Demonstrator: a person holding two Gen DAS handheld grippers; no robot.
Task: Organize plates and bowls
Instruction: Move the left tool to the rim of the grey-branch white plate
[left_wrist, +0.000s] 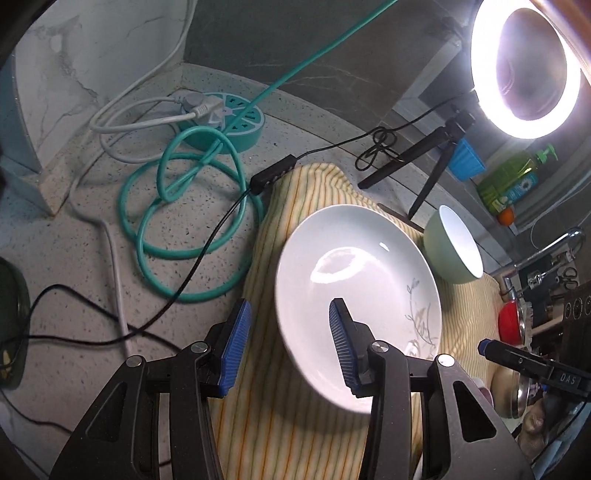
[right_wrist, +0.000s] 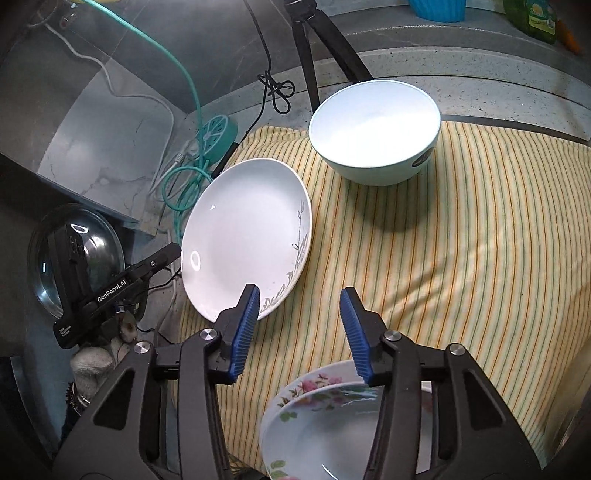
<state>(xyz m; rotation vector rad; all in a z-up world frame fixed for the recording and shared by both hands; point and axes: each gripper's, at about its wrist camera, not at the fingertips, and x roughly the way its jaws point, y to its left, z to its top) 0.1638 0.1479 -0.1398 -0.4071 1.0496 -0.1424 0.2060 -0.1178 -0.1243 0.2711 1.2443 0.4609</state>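
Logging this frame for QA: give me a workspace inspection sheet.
Surface: striped cloth on a speckled counter.
Job's things: white plate and green bowl on the cloth, apart; floral plates stacked at the near edge.
Clutter: glass lid, tripod, soap bottle.
Grippers: left gripper straddles the white plate's rim, fingers not pressing; right gripper open above the cloth.
Cables: teal coil, white and black leads, round power strip.
Surroundings: ring light, faucet.

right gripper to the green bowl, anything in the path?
Nothing visible. Between the right gripper and the green bowl lies only bare striped cloth. The white plate sits off to the left of that line, the floral plates below the gripper.
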